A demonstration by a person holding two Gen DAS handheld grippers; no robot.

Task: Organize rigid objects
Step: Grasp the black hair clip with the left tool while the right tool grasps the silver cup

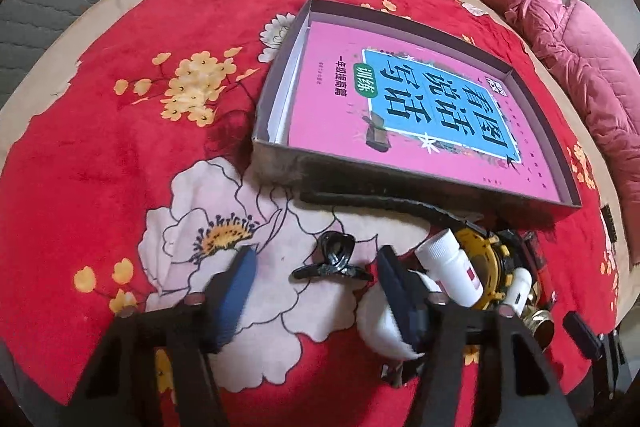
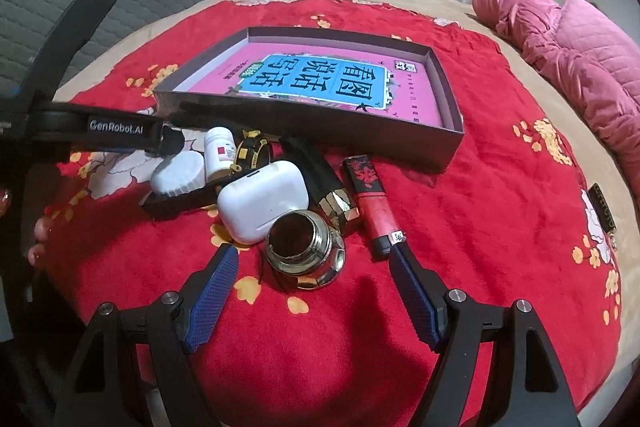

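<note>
Red floral blanket [image 2: 480,219] covers bed. Grey box [image 1: 280,163] holds pink book [image 1: 400,99]. Left hand-held gripper [image 1: 316,275] released, black hair clip [image 1: 332,259] between its fingers. Right hand-held gripper [image 2: 312,267] released around metal jar [image 2: 306,251]; white earbud case [image 2: 264,201], red lipstick [image 2: 370,203], pill bottle [image 2: 218,151] clustered near box.

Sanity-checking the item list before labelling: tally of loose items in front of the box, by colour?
White: 3 – pill bottle, earbuds case, ridged round lid
Black: 2 – hair claw clip, faceted black-and-gold case
Yellow-black: 1 – tape measure
Red: 1 – lip gloss tube
Silver-gold: 1 – open metal jar
Total: 8
</note>
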